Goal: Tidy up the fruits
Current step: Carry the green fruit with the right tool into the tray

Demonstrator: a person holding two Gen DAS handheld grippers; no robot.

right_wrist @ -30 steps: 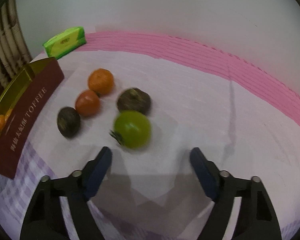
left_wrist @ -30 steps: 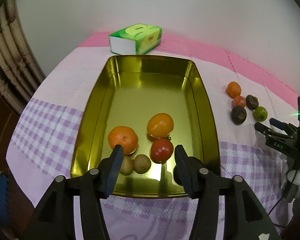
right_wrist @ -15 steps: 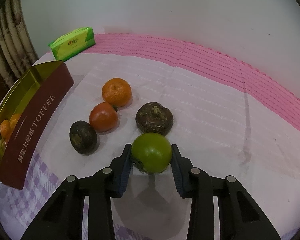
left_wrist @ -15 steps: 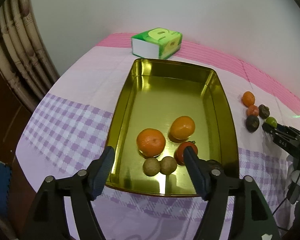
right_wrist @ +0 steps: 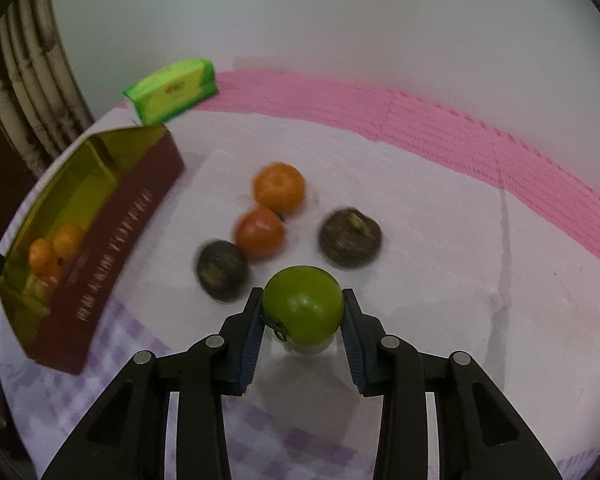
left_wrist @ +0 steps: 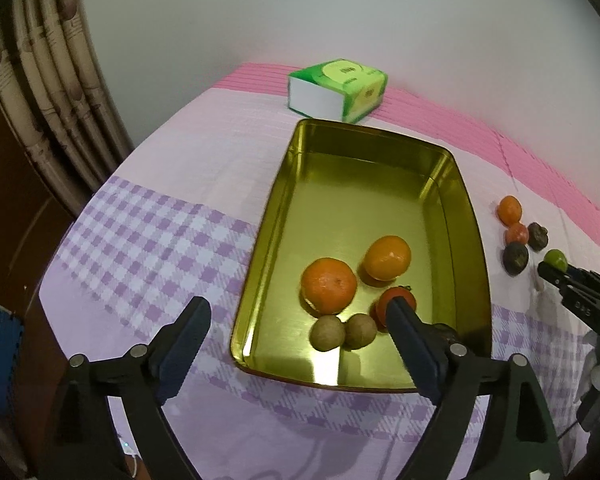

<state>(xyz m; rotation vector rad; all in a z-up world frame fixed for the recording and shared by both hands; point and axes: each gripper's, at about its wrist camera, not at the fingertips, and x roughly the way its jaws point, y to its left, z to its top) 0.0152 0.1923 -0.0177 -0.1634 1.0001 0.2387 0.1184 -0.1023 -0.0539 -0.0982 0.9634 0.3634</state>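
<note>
Right gripper (right_wrist: 303, 312): both dark fingers clamp a green tomato (right_wrist: 303, 304) between them, one pad on each flank. The tomato is smooth, glossy and evenly green, with a dark calyx showing low on its left side. It sits above the pale tablecloth (right_wrist: 440, 280), just to the near right of the loose fruit cluster; whether it touches the cloth cannot be told.

Fruit cluster, beside the gold tin tray (right_wrist: 100, 184): an orange mandarin (right_wrist: 279, 187) farthest back, a red-orange tomato (right_wrist: 260, 232) touching it, a dark brown round fruit (right_wrist: 221, 270) near that tomato, and a second dark brown fruit with a stem stub (right_wrist: 350, 237) set apart on the right. These are motion-blurred.

Left gripper (left_wrist: 298, 318): fingers spread wide, holding nothing, poised over the near end of the tray (left_wrist: 380, 160).

Tray contents, all at the near end: two orange mandarins (left_wrist: 329, 286) (left_wrist: 387, 258), a red tomato (left_wrist: 396, 300) partly behind the right finger, and two small tan-brown round fruits (left_wrist: 327, 333) (left_wrist: 361, 331) touching each other.

Beyond the far end of the tray stands a green-and-white tissue pack (left_wrist: 337, 90).
</note>
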